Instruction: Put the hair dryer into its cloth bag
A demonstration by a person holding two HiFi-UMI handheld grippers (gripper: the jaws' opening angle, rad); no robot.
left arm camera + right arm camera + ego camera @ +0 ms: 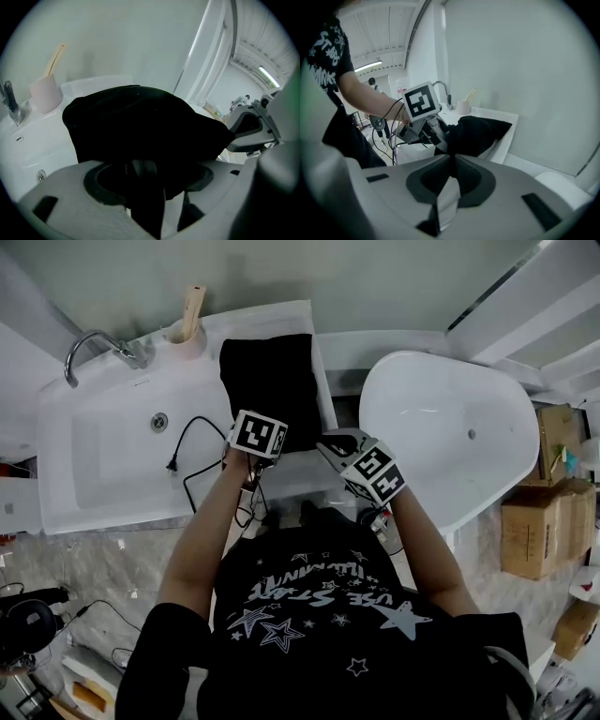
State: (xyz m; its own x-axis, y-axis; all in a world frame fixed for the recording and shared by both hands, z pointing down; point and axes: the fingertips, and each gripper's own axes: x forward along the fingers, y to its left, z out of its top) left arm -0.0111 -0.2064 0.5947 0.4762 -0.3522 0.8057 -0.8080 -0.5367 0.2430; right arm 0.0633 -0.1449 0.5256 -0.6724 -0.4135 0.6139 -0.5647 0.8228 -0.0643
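Observation:
A black cloth bag (pixel 270 381) lies on the white counter (pixel 323 367) beside the sink and bulges upward in the left gripper view (pixel 140 126). No hair dryer body shows. Its black cord (pixel 199 427) runs from the bag's near edge into the basin and ends in a plug (pixel 173 465). My left gripper (pixel 265 427) is at the bag's near edge. Its jaws stand apart, with a dark strip lying loose in the gap (pixel 145 187). My right gripper (pixel 328 442) is at the bag's near right corner, tips together on the cloth edge (pixel 451 157). It also sees the left gripper (pixel 433 133).
A white sink basin (pixel 112 456) with a chrome faucet (pixel 94 348) lies left of the bag. A pink cup (pixel 186 334) holding a wooden handle stands behind it. A white bathtub (pixel 450 427) is on the right, with cardboard boxes (pixel 548 521) beyond.

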